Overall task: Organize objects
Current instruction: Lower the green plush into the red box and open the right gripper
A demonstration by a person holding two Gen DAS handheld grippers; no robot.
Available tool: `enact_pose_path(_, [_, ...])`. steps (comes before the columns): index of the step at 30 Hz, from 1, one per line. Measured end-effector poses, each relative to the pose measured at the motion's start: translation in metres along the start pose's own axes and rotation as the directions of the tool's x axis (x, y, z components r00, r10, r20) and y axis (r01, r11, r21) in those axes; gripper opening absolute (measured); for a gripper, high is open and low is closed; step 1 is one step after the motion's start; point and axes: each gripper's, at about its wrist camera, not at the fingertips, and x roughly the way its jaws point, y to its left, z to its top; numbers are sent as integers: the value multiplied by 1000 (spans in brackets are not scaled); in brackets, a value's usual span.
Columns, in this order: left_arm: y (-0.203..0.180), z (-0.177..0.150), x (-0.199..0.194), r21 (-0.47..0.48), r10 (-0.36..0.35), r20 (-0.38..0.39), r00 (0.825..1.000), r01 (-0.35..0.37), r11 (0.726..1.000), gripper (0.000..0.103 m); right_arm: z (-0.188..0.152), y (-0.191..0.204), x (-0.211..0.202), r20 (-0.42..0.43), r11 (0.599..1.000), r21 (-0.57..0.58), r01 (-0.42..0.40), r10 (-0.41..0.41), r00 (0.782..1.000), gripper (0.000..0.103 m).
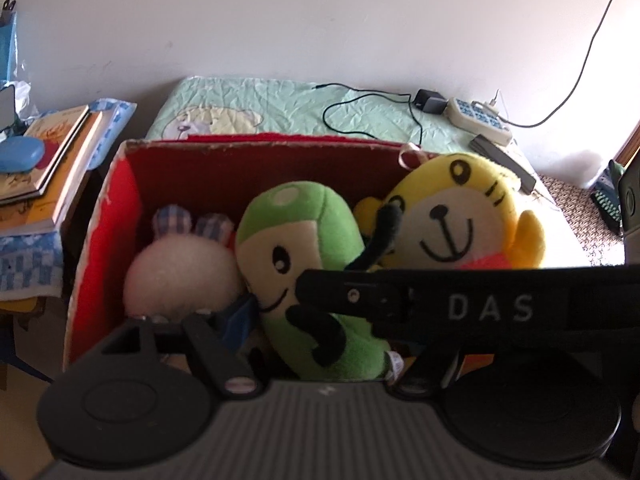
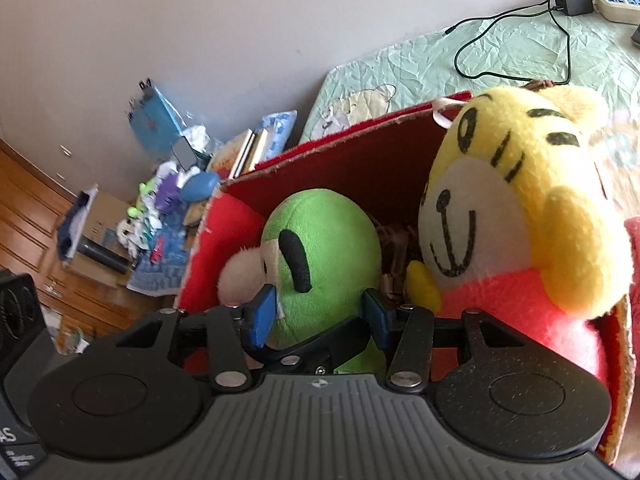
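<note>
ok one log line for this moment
right claw: around green plush, grip unclear | left claw: hidden | red box: three plush toys inside

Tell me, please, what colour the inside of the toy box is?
Red: the box has a red lining, clearest in the left wrist view.

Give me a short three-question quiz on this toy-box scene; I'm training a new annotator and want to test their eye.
1. True or false: the green plush toy sits between the right gripper's blue pads.
2. Which toy has a smiling yellow face? A) white plush B) tiger plush C) green plush
3. Fill in: the toys lie in a ___ box.

Key: 1 true. 2 B, the tiger plush. 3 red, the red box; the white plush lies at its left.
</note>
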Motion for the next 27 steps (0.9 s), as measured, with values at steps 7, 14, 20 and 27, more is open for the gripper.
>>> enact_pose_path(7, [6,-1,4,-1,39,-26,999,-39,999,80,-1,0,8,-36,1000,0,16,-16,999,52])
enact_pose_path(14, [7,-2,8,8,68,-44,997,-68,998,81,-4,-3,11,-38,1000,21,-4,5,999,52])
enact_pose_path(20, [8,-6,14,11,81,-65,995,-81,997,84,-6,-3,7,-32,1000,16,-11,11,999,52])
enact_pose_path(27, [7,-9,15,22,84,-66,994,-83,996,86,-11,-3,-1,2,1000,-7,-22,22,1000,51])
